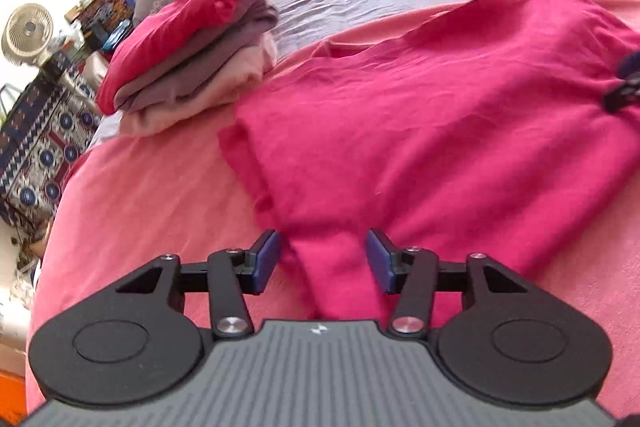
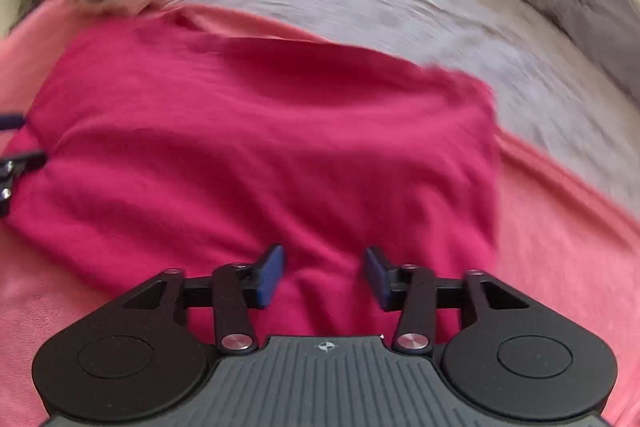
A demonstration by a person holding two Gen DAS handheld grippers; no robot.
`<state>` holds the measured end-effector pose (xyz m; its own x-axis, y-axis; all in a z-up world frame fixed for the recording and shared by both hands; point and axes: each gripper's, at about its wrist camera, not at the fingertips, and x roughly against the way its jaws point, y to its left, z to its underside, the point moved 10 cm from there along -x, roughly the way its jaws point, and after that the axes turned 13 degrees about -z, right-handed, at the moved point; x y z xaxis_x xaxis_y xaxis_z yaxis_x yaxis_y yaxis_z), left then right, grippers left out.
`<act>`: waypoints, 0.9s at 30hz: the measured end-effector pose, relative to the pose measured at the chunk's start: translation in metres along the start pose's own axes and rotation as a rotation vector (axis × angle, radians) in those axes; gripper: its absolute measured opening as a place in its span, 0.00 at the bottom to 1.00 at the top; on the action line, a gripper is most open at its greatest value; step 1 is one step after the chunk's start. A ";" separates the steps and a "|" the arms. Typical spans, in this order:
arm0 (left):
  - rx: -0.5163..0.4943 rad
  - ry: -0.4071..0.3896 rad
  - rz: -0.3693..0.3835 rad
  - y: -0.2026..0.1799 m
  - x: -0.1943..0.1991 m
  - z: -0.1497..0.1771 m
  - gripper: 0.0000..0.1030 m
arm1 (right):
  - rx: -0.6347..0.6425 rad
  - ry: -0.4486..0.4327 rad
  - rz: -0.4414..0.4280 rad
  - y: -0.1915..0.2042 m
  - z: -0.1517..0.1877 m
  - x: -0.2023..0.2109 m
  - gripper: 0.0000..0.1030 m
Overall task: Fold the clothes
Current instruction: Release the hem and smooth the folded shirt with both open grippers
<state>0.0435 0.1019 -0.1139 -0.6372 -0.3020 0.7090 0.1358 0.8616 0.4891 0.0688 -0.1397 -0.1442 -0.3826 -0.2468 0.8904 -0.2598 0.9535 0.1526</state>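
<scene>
Crimson shirt (image 1: 420,131) lay flat on the pink blanket (image 1: 132,211) beside a folded pile (image 1: 188,63). Left gripper (image 1: 322,261) and right gripper (image 2: 324,277) hovered, jaws spread, empty. Folding seemed midway; next, pinch the near hem.

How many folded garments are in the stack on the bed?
4 visible in the stack: red on top, two mauve-grey layers beneath, pale pink at bottom. More may be hidden inside.

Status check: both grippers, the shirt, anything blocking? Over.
Left gripper open, right gripper open, both at near edge of crimson knit shirt. Shirt spread on pink blanket, unfolded. Stack of folded clothes sits apart; nothing blocking.
</scene>
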 end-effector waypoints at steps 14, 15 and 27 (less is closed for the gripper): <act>-0.022 0.115 0.069 -0.017 0.014 -0.007 0.65 | 0.312 0.243 0.062 0.044 0.006 0.005 0.54; -0.031 0.119 0.062 -0.019 0.013 -0.005 0.66 | 0.335 0.268 0.051 0.055 0.005 -0.002 0.56; -0.017 0.149 0.080 -0.019 0.004 0.003 0.71 | 0.447 0.335 0.021 0.092 -0.011 -0.031 0.67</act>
<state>0.0360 0.0857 -0.1214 -0.5044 -0.2915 0.8128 0.1948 0.8786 0.4360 0.0662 -0.0425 -0.1534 -0.1082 -0.0910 0.9900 -0.6340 0.7733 0.0018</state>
